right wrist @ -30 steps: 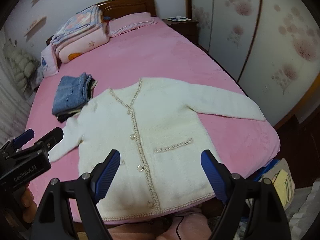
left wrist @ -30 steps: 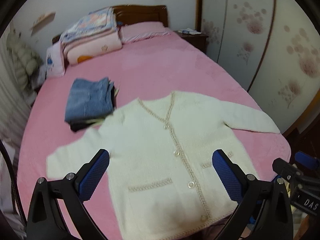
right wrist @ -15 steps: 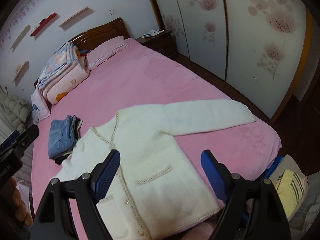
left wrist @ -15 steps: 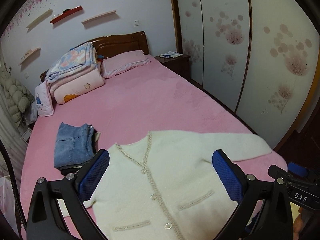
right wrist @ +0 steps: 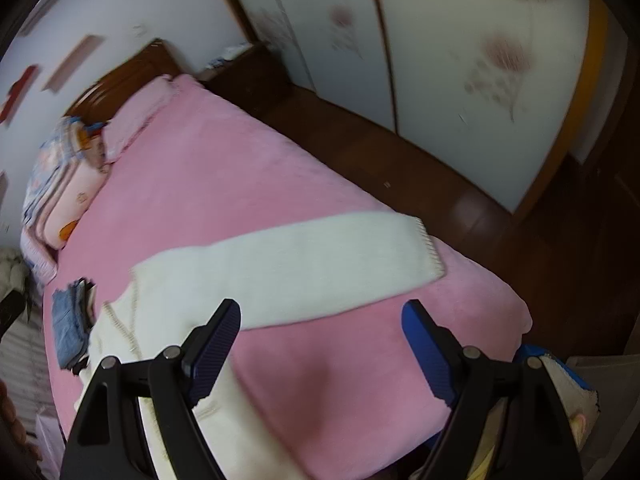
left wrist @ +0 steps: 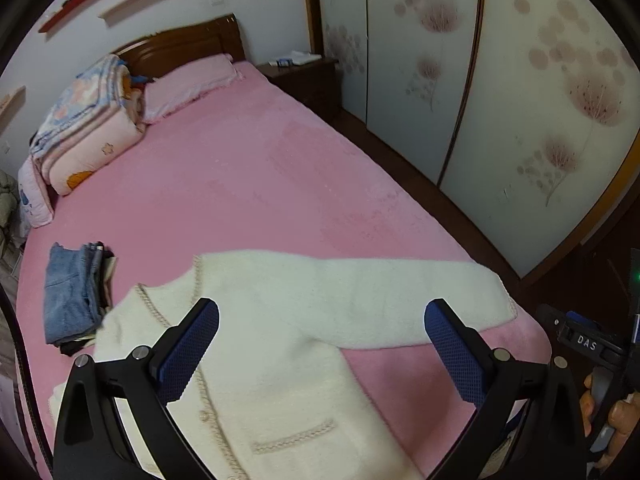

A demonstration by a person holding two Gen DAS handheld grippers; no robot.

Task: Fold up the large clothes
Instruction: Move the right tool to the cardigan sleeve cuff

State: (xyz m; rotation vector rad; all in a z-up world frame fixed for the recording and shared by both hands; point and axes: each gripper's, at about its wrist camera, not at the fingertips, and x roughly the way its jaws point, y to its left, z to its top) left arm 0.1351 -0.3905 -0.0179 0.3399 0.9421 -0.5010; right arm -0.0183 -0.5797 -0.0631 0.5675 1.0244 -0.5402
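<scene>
The left gripper [left wrist: 322,354] had its blue-padded fingers [left wrist: 188,354] spread wide and empty, hovering low in the frame over the front of the cream cardigan [left wrist: 256,360]; the right gripper [right wrist: 322,354] was spread just as wide, also holding nothing, and hung over bare pink bed [right wrist: 240,184] cover at the lower centre of its blurred view. Outward from both, the cardigan lay flat, front up, near the foot of the bed, its body filling the lower left of each view. Its outstretched sleeve [right wrist: 304,258] ran as a long band across mid-frame toward the right, the cuff [right wrist: 430,250] ending close to the bed's right edge. In the right wrist view the sleeve lay just beyond the fingers, its long axis crossing their line, so the right gripper looked the nearer one for pinching the cuff and carrying the sleeve inward over the body. A folded stack of jeans [left wrist: 74,294] sat at the left, just beside the cardigan's shoulder, and folded quilts [left wrist: 86,120] rested at the upper left by the headboard.
</scene>
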